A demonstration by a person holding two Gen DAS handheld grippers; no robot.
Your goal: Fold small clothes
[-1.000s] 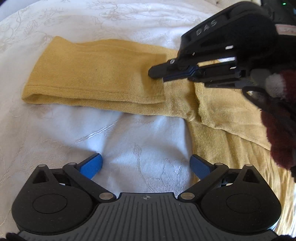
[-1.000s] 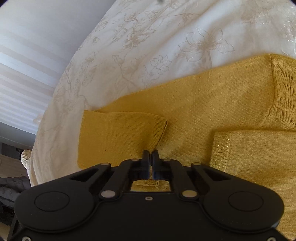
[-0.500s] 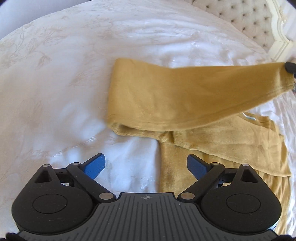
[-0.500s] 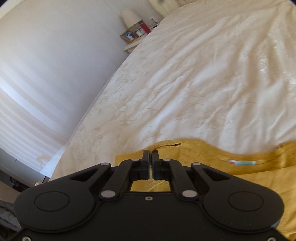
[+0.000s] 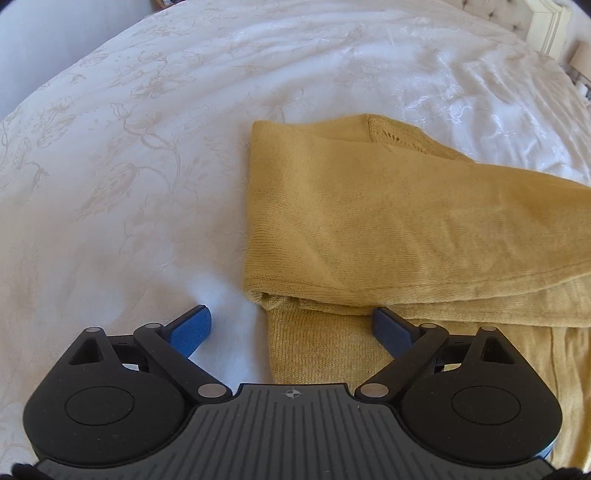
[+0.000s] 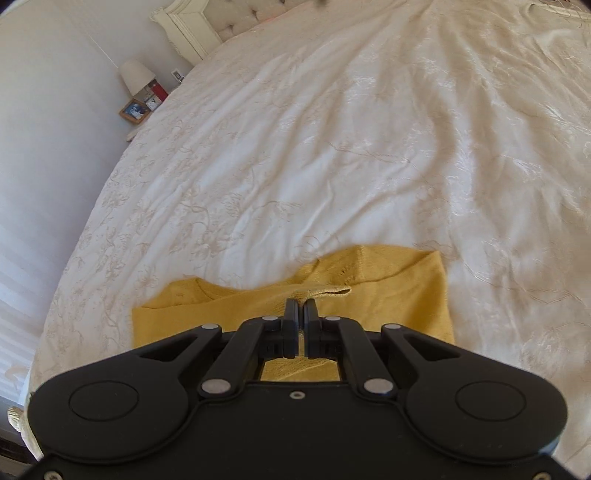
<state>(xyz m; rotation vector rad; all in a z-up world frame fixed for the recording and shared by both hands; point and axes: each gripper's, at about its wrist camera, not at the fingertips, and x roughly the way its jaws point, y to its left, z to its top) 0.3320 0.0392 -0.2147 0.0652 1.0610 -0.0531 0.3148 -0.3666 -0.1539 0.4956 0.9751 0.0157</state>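
Mustard-yellow knitted sweater (image 5: 388,221), soft and fine-ribbed, lies on the bed's cream-white bedspread (image 5: 147,147), a smooth, faintly shiny cloth embroidered with pale flowers and creased into shallow folds. One sleeve (image 5: 461,229) is drawn across the body as a long flat band whose rounded fold forms the garment's left edge in the left wrist view; a short strip of openwork stitching shows near the top edge.

One left gripper (image 5: 291,328), black with blue pads (image 5: 190,328), hovers low over the sweater's lower left corner. Its jaws have just been closing a little but stand wide apart, with the sweater's edge lying below and between them and neither pad pressing on it.

One right gripper (image 6: 301,314), all black, has its jaws pressed together on the ribbed cuff (image 6: 328,292) of the sleeve, whose end sticks out past the fingertips above the sweater's body.

Bedspread stretches bare to the left of and beyond the garment. At the far end stand a tufted headboard (image 6: 251,18) and, beside the bed, one white lamp (image 6: 136,75) and one framed photo (image 6: 135,110).
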